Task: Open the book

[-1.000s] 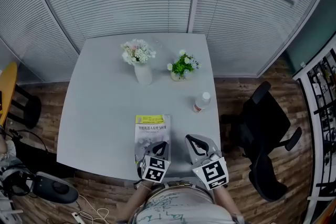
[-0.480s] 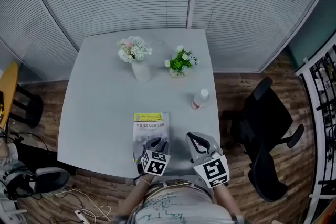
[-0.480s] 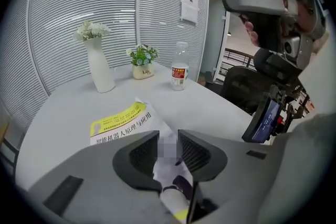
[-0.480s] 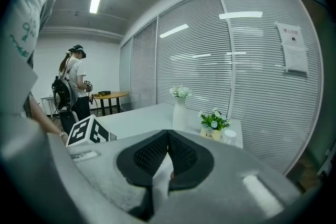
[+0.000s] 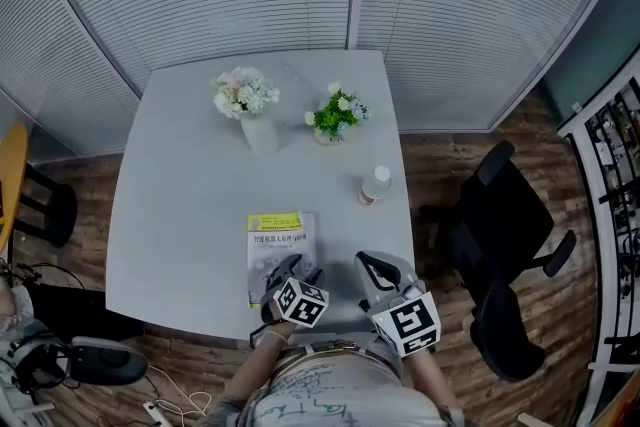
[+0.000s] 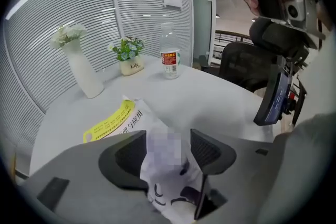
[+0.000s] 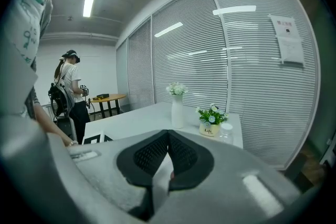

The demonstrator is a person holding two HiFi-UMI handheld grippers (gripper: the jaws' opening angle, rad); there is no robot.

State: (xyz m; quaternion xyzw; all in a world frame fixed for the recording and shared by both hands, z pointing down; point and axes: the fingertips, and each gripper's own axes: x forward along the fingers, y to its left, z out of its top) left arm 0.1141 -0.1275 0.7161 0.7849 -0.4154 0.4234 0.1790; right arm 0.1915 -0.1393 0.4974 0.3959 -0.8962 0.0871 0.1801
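A closed book [image 5: 281, 243] with a white cover and a yellow band lies flat near the table's front edge. My left gripper [image 5: 296, 271] hangs over the book's near end, tilted steeply down. Its jaws have just been opening and now stand open. In the left gripper view the book [image 6: 113, 120] shows between and below the left gripper [image 6: 167, 150], with neither pad pressing on it. My right gripper [image 5: 366, 266] sits to the right of the book over bare table. It is shut with nothing in it, and its pads meet at the tips in the right gripper view [image 7: 168, 138].
On the grey table [image 5: 180, 215] stand a white vase of flowers [image 5: 245, 105], a small potted plant [image 5: 330, 118] and a plastic bottle [image 5: 375, 185] near the right edge. A black office chair [image 5: 500, 235] stands to the right. A person [image 7: 71, 92] stands far off.
My left gripper has sunk toward the book's near end and rolled a little, and its jaws stand wider apart. The right gripper has hardly moved.
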